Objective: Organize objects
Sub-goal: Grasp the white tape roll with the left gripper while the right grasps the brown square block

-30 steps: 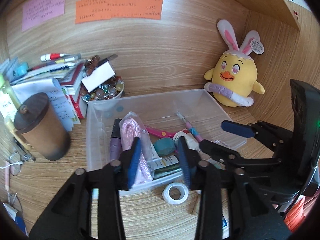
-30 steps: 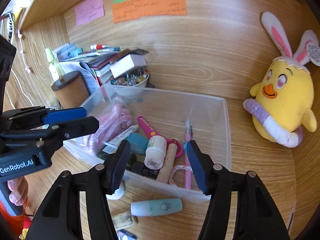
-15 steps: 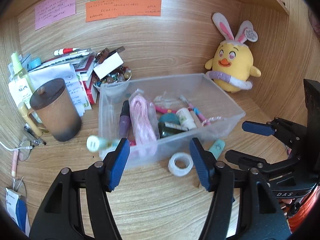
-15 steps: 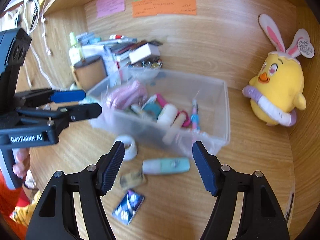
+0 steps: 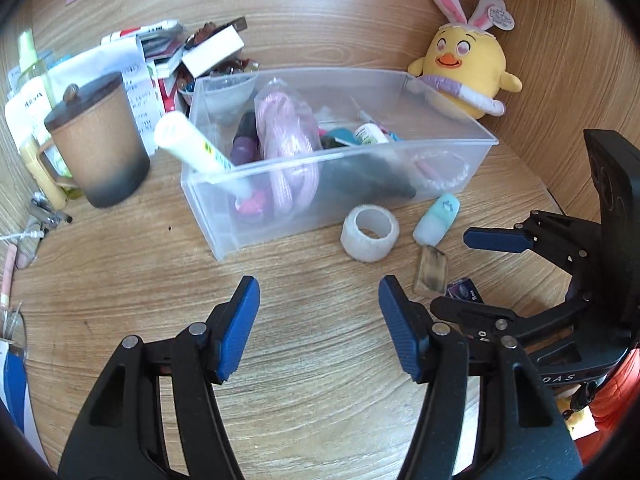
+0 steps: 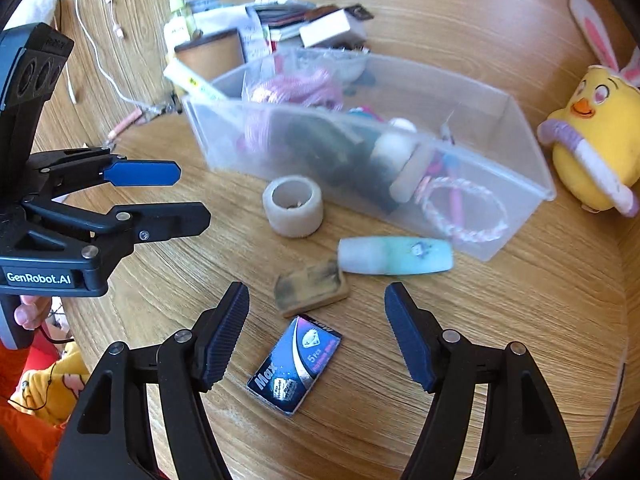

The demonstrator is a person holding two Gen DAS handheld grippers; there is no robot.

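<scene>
While both pairs of fingers [image 5: 318,324] [image 6: 316,334] gape empty, a clear bin [image 5: 452,172] crammed with pink cord and pens

Left gripper [image 5: 318,328]: black linkage arms, silver rivet pins, ribbed blue pads on the fingers [image 5: 236,330]. White "GenRobot.AI" lettering on its body in the right wrist view. Right gripper [image 6: 316,336]: same black frame, ribbed blue-black pads, silver pins. Person's hand [image 6: 28,314] below the left body; orange clothing beneath.

Left gripper [image 5: 318,320], right gripper [image 6: 316,330]: both agape, empty.
</scene>
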